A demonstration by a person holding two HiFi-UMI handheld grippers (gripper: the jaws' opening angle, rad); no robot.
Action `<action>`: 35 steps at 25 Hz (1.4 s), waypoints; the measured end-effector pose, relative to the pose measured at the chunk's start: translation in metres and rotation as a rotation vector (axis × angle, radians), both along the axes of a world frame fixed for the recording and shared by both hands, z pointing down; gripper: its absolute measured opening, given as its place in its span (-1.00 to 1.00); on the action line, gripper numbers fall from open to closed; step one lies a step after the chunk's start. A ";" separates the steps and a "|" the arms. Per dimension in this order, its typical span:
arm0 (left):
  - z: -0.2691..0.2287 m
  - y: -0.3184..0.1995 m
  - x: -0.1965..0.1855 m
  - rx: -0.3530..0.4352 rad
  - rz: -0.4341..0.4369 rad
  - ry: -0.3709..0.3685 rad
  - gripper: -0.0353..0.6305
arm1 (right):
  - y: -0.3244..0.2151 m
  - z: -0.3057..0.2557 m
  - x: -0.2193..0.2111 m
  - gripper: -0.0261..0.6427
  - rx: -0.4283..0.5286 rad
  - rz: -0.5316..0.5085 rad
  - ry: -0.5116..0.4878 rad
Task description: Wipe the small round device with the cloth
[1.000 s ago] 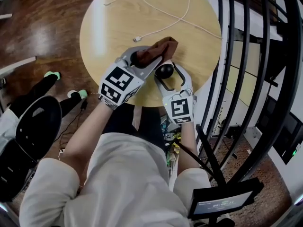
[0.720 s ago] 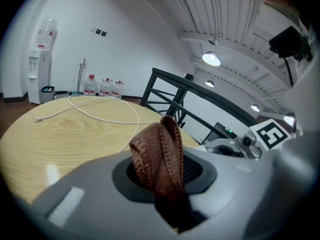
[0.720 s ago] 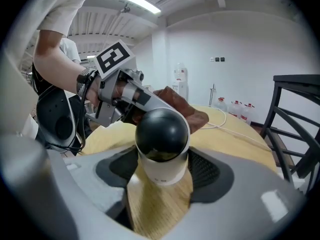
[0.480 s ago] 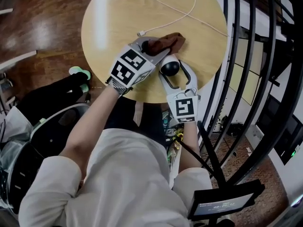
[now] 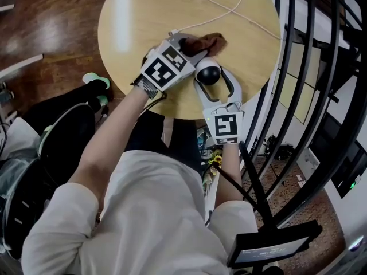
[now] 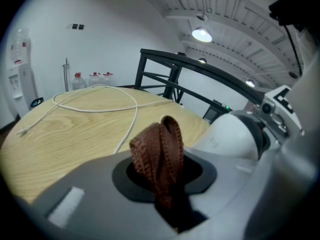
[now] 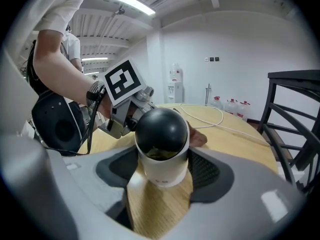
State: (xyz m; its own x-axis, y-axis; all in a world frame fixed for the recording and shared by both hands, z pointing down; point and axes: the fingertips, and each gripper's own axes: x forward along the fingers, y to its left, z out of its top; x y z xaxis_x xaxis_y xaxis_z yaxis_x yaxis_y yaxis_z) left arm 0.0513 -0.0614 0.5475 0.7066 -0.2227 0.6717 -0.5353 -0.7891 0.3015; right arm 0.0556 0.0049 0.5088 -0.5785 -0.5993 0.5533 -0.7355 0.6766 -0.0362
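The small round device, a black dome on a white base, stands near the front edge of the round wooden table. My right gripper is shut on it, a jaw pressing each side of the white base. My left gripper is shut on a folded brown cloth, which sticks out past the jaws. The cloth hangs just beyond and left of the device. I cannot tell whether they touch. From the right gripper view, the left gripper sits behind the dome.
A white cable loops over the far half of the table, its plug near the left gripper. A black metal railing runs close along the table's right side. A black bag and the person's legs lie below the table's front edge.
The left gripper with the cloth has sunk toward the table and moved further over it, ending closer beside the device. The right gripper keeps its hold on the device.
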 end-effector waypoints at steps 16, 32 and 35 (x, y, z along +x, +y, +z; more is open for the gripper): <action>-0.129 0.030 -0.009 0.080 -0.167 0.435 -0.56 | 0.002 0.022 0.016 -0.01 -0.043 0.088 0.197; -0.104 0.043 -0.001 0.110 -0.126 0.370 -0.56 | -0.010 0.011 0.003 0.06 -0.005 -0.119 -0.009; -0.103 0.040 -0.003 0.128 -0.131 0.358 -0.56 | -0.010 0.012 0.004 0.05 -0.016 -0.081 -0.005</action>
State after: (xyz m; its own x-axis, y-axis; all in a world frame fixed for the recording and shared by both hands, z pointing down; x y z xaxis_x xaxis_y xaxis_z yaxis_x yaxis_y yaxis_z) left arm 0.0484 -0.0216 0.4444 0.8510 -0.3926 0.3488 -0.5128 -0.7643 0.3911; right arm 0.0592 -0.0048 0.5211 -0.6271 -0.5419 0.5595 -0.6785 0.7329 -0.0506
